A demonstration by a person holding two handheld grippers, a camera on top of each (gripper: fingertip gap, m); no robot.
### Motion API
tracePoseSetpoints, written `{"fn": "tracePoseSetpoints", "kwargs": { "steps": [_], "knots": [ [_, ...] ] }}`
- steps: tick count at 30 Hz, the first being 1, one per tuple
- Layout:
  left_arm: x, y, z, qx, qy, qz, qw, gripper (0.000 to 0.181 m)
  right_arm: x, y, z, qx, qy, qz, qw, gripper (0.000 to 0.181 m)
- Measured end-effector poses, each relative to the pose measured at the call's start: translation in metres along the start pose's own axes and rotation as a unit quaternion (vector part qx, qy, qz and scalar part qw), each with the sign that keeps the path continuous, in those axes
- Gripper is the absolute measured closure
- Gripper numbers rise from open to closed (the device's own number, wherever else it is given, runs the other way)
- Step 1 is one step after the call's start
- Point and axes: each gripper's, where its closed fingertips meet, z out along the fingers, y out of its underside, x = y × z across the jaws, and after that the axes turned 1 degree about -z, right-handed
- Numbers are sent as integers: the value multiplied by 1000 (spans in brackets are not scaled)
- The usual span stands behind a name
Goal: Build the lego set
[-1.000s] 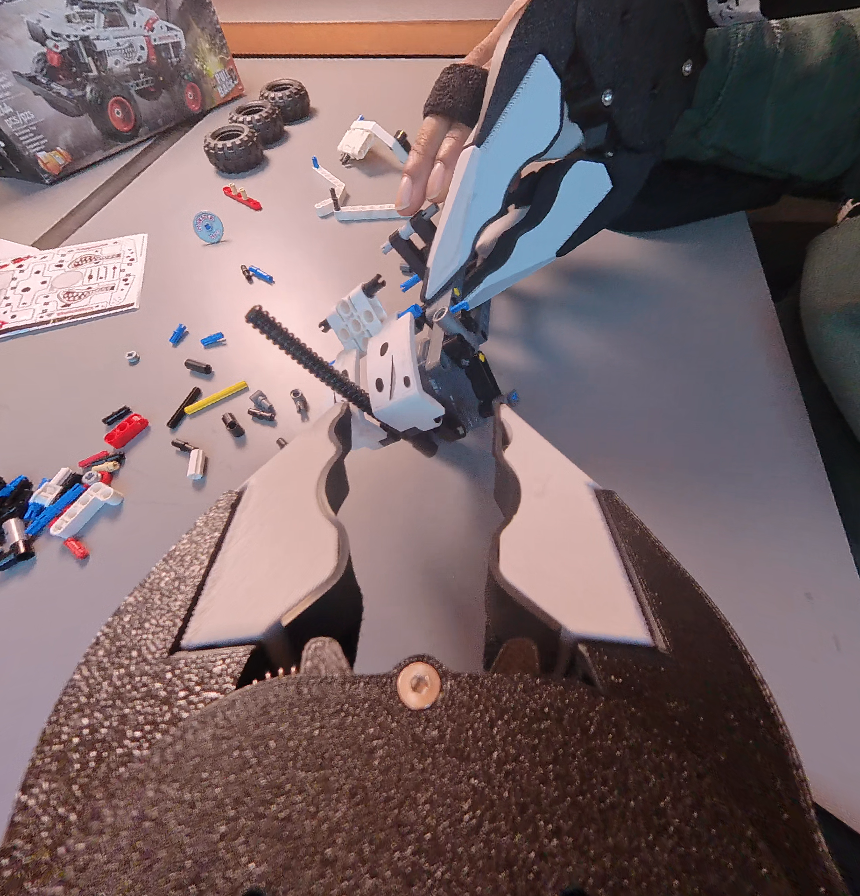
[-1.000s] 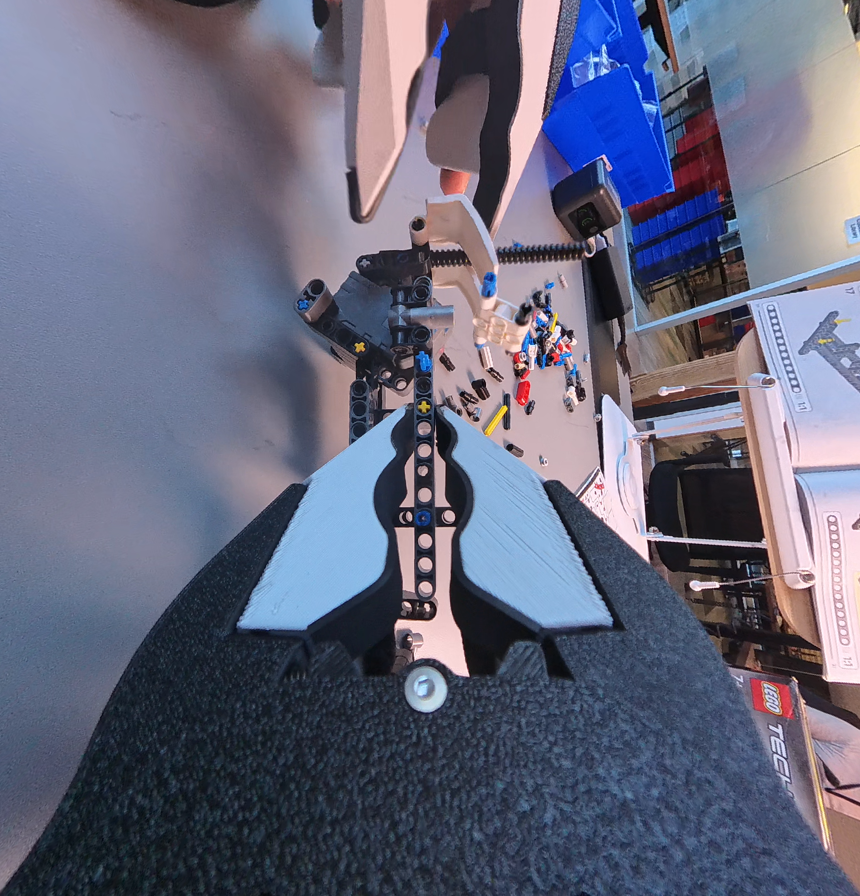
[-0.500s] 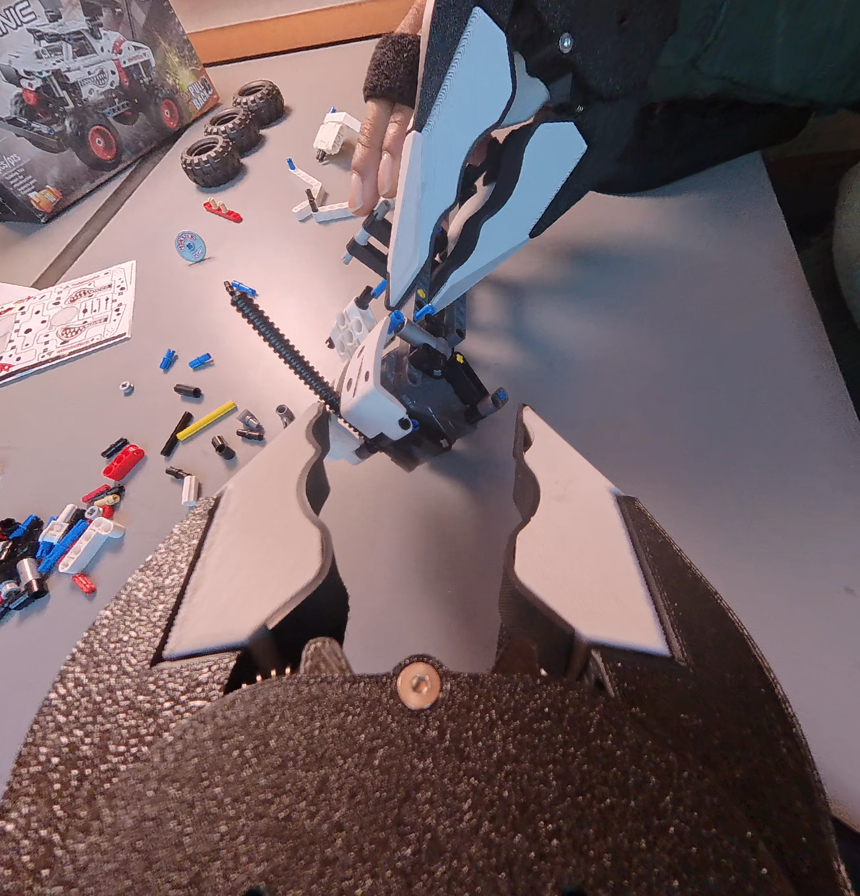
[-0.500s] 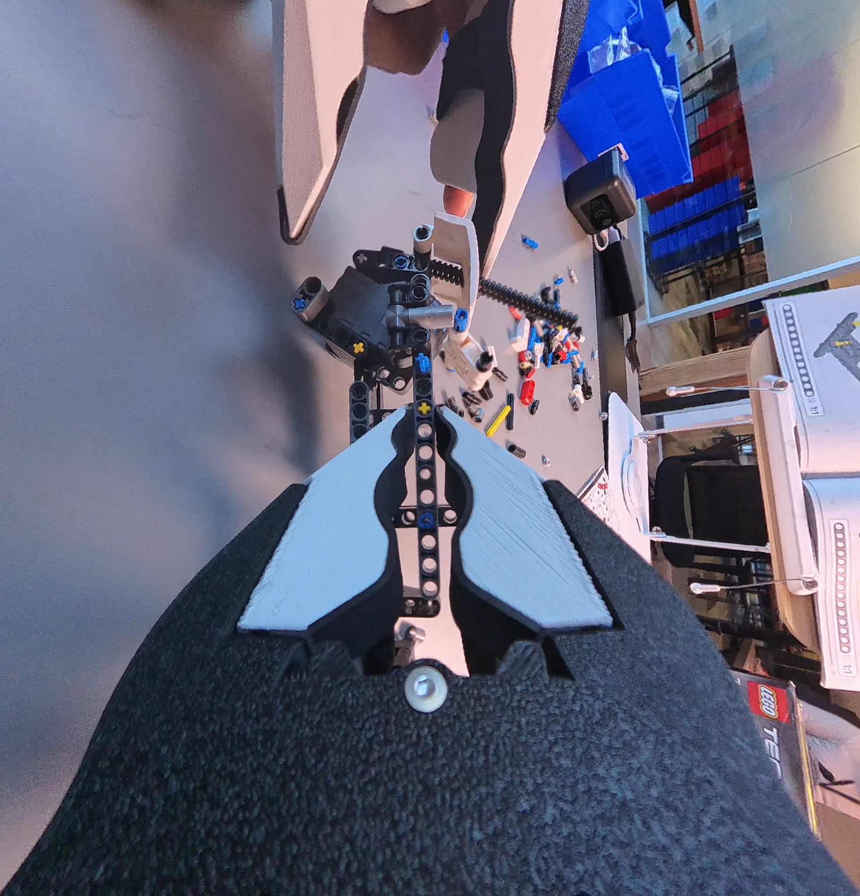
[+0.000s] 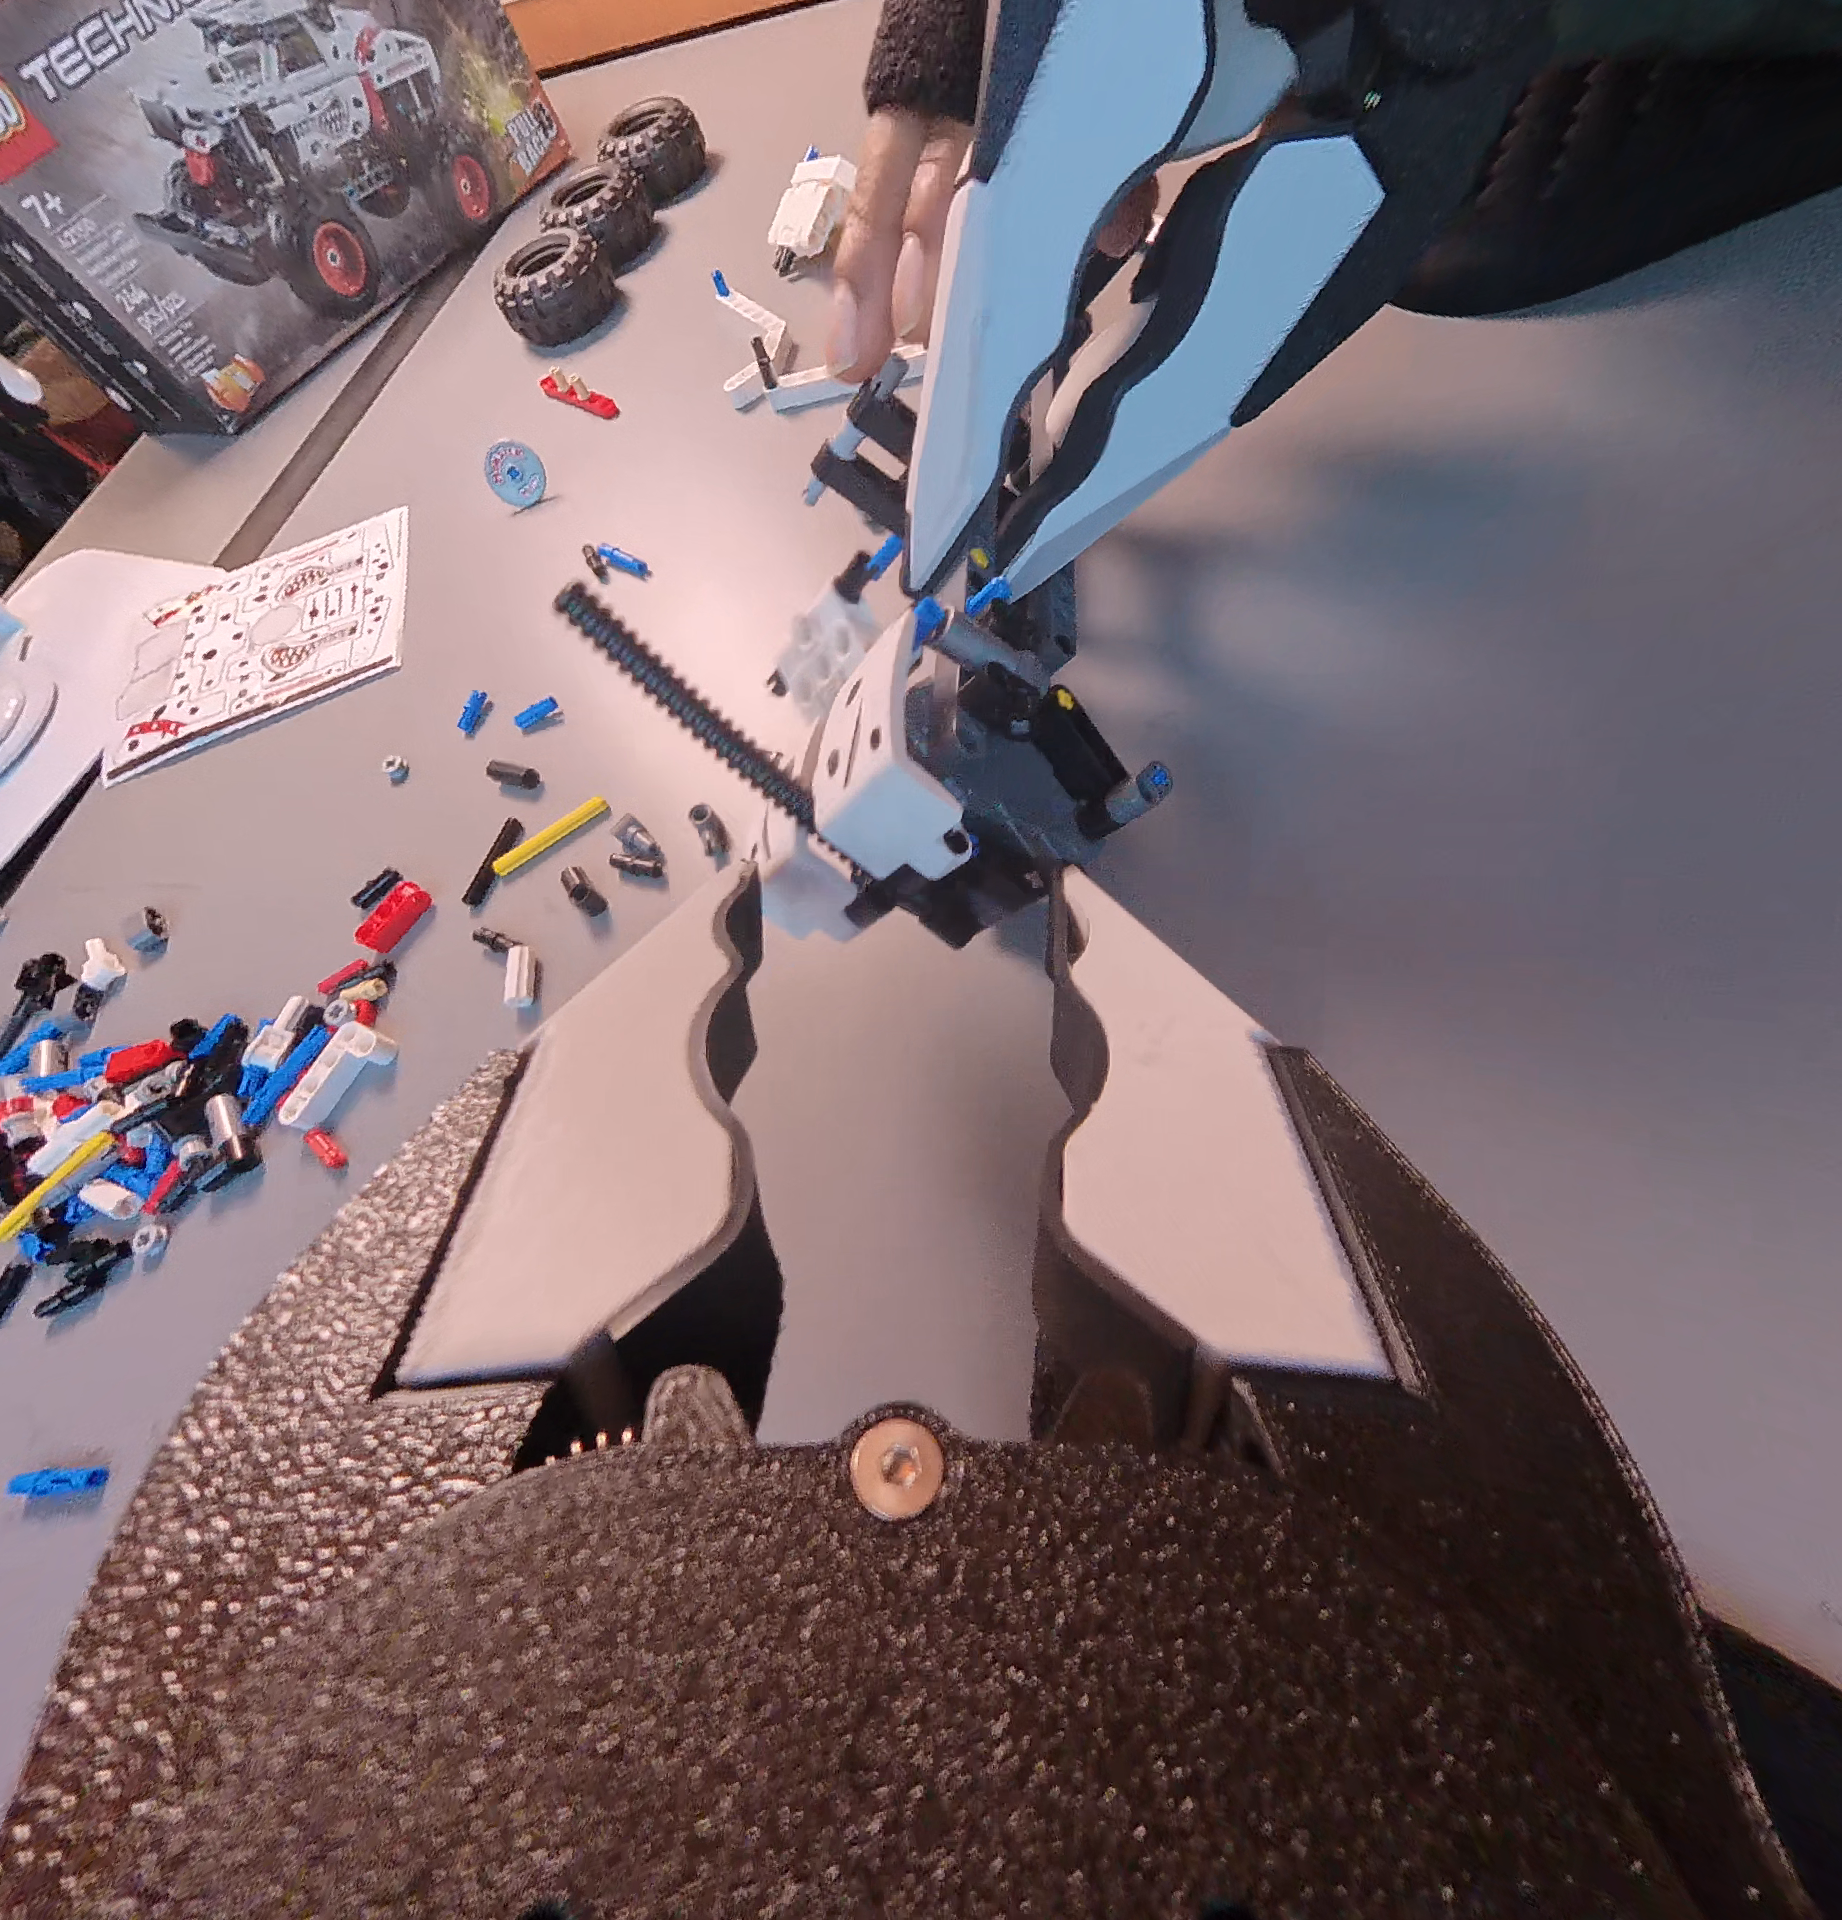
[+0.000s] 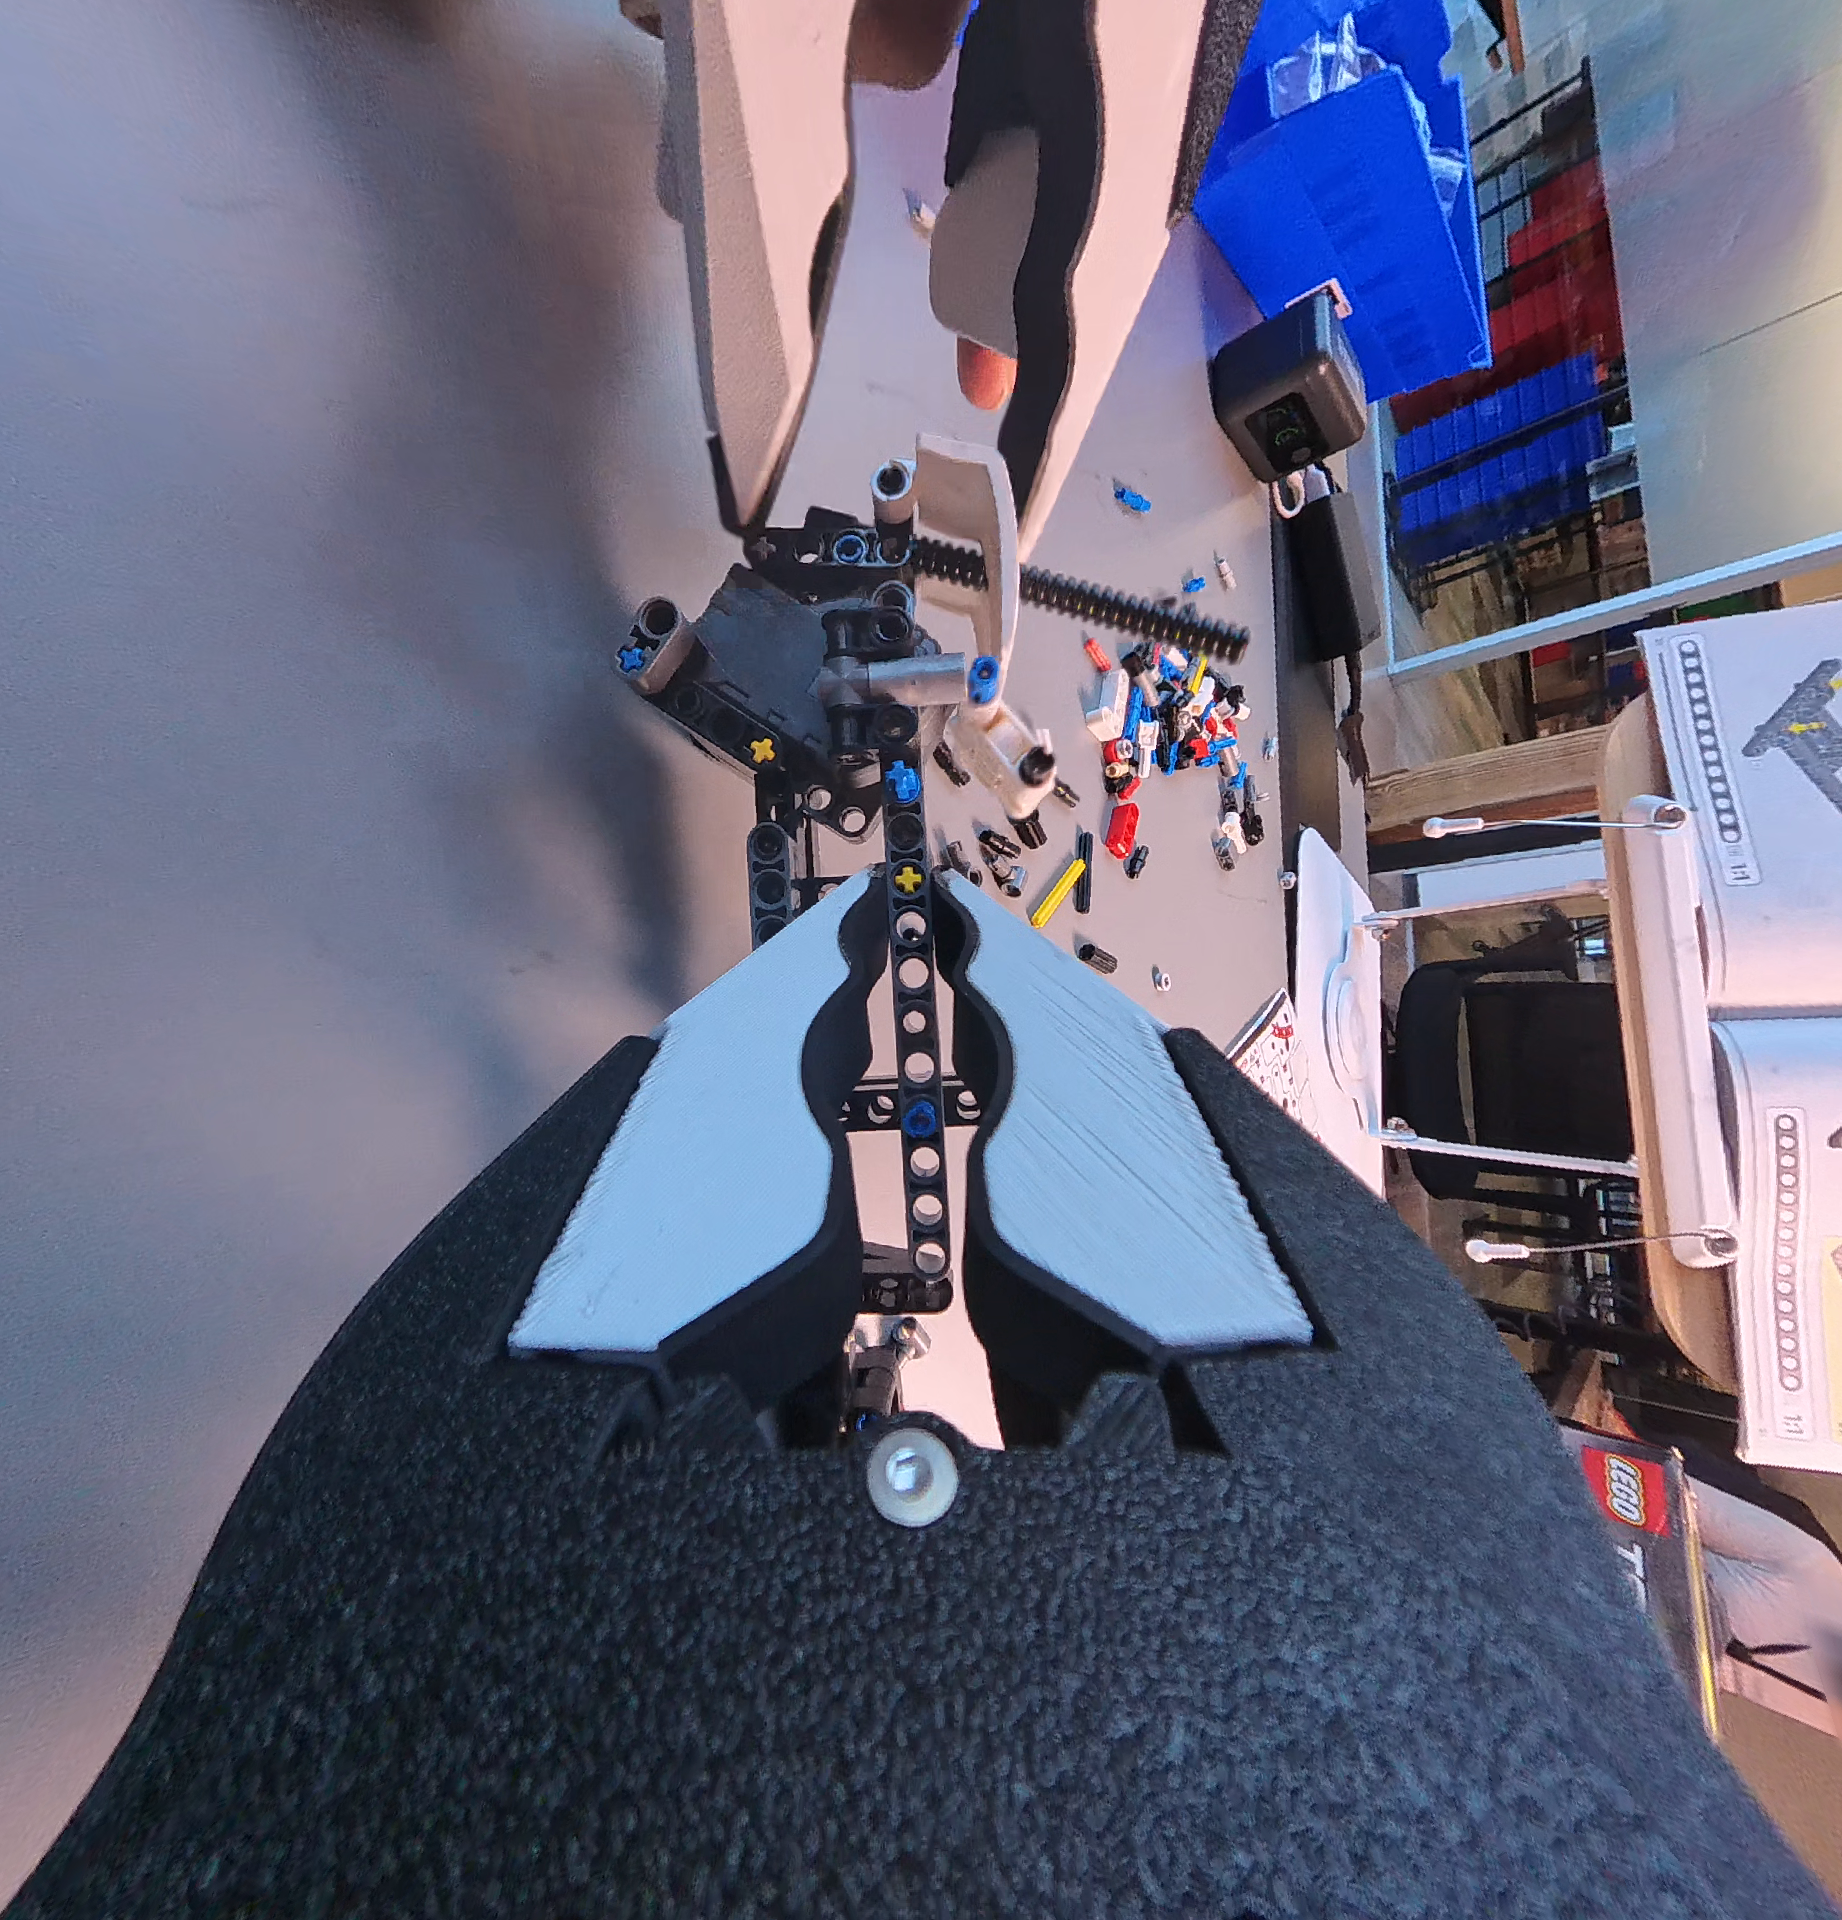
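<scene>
Lego chassis point(image 6: 792, 686) clamped in right claw point(image 6: 909, 883); rear hidden between fingers.

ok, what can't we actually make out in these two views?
- Left wrist view: where the right tool grips the lego assembly; its own fingers cover the contact.
- Right wrist view: the beam's near end, behind the tool body.
- Left wrist view: parts pile, pieces too small to sort.
- Left tool: open, empty.

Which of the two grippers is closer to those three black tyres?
Right. The right hand-held gripper holds the model further up the table toward the tyres; the left hand-held gripper sits open on the model's near side, farther off.
</scene>
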Motion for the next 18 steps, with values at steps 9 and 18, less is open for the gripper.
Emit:
{"fn": "tracePoseSetpoints", "kwargs": {
  "steps": [9, 18],
  "knots": [
    [-12, 1, -11, 19, 8, -59, 998, 144, 0, 1, -1, 3, 12, -11, 1000, 173],
    [-3, -13, -1, 56, 36, -90, 994, 148, 2, 3, 1, 5, 28, -43, 999, 174]
  ]
}}
